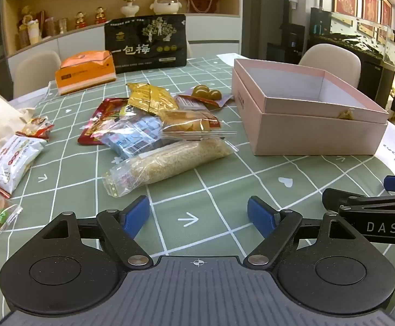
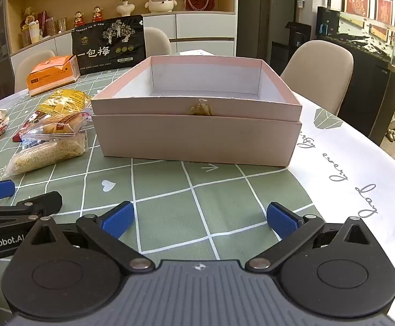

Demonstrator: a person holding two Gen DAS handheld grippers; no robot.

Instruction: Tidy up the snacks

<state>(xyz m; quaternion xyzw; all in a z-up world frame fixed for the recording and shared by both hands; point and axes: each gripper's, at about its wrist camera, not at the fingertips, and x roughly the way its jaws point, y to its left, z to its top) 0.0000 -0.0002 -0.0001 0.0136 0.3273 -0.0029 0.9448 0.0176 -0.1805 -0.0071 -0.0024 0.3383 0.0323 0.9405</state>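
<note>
- The tabletop [image 1: 202,190] is covered with a smooth green cloth checked in white lines.
- A heap of crinkled plastic snack packets [image 1: 154,125] is piled left of a rectangular pink cardboard box [image 2: 197,138]; a clear bag of pale grains [image 1: 167,163] lies at the front of the heap.
- The box is seen open, its white inside bare.
- The left gripper [image 1: 198,217] and right gripper [image 2: 200,220] are held apart over the cloth, with nothing between the ribbed blue pads.

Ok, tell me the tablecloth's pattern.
Sage green tablecloth with a white grid, small arrows and hearts; clearest in the left wrist view.
</note>
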